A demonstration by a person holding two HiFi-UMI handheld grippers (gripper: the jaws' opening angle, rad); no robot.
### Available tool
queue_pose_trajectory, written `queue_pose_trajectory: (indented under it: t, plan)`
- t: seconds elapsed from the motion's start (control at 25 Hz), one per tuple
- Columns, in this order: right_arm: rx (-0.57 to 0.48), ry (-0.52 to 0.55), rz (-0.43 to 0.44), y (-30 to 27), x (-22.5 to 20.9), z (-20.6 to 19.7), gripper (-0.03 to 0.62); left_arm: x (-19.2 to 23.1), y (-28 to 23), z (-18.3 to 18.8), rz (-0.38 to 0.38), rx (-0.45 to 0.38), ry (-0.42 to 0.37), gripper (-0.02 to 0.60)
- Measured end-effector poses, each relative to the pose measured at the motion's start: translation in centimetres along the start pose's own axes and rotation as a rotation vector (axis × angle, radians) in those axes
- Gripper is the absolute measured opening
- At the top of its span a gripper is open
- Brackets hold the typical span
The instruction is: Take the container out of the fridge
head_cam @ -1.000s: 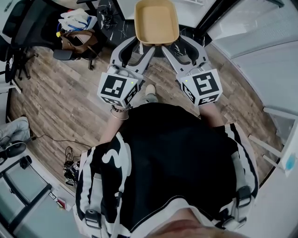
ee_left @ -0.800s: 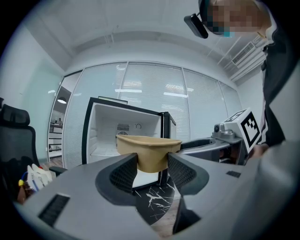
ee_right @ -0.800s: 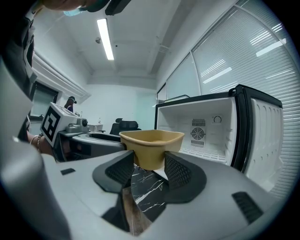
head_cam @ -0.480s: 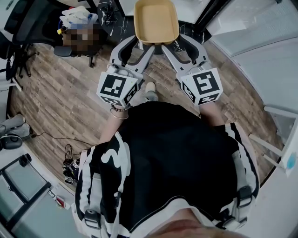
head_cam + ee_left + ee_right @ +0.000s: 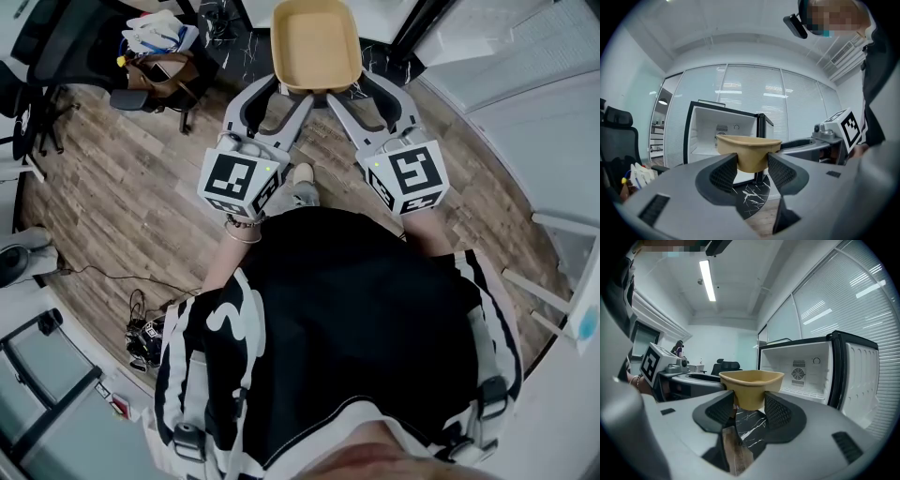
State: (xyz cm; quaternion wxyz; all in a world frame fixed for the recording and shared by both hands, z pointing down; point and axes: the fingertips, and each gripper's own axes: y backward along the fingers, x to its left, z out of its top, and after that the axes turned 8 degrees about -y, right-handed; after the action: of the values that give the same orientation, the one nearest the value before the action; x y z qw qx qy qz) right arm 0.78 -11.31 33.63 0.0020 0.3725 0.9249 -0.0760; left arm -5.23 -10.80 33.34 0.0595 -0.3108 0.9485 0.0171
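A tan, empty, rounded-rectangle container hangs in the air ahead of me, held level by both grippers. My left gripper is shut on its near-left end and my right gripper on its near-right end. In the left gripper view the container sits between the jaws of the left gripper, with the open white fridge behind it. The right gripper view shows the container clamped in the right gripper, clear of the open fridge.
An office chair piled with bags stands at the far left on the wood floor. A dark marbled slab lies under the fridge area. Cables lie at lower left. White panels line the right side.
Both grippers keep the same hold on the container. The floor at the lower left has slid slightly left in view; nothing else differs.
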Motion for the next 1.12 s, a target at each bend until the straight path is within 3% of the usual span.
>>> queue_pose_trajectory:
  t: [1.12]
  plan:
    - [-0.017, 0.001, 0.007, 2.4, 1.2, -0.5, 0.209, -2.3, 1.7, 0.3, 0.019, -0.003, -0.004, 0.206]
